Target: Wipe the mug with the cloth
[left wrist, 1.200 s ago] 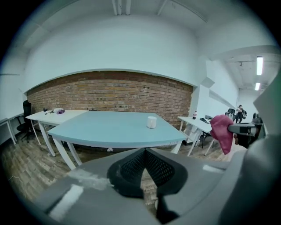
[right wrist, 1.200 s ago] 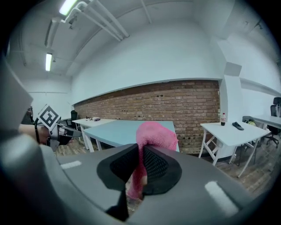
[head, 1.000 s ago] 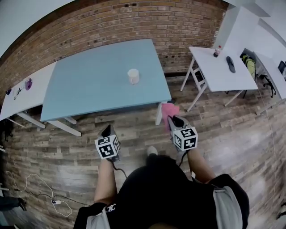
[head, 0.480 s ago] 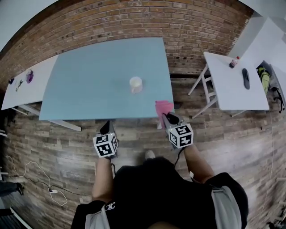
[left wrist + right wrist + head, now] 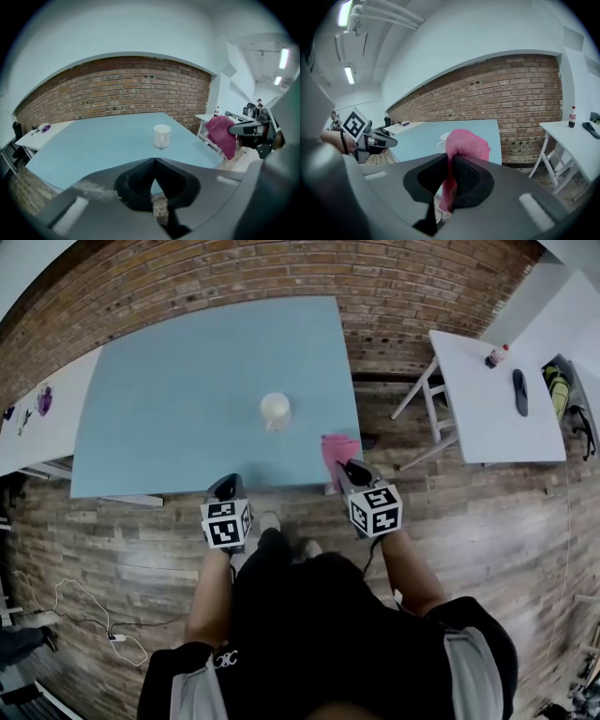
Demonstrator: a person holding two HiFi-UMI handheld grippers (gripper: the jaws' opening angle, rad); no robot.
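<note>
fig.: r. gripper (image 5: 350, 468) pinches cloth (image 5: 337, 448), carried ready to wipe; l. gripper (image 5: 226, 487) pressed together, empty, prob. free to steady mug (image 5: 275, 410), upright on table (image 5: 169, 418), apart from both.

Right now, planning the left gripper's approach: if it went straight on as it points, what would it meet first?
Likely the blue table, just short of the white mug; the left gripper aims left of it. Depth is uncertain.
</note>
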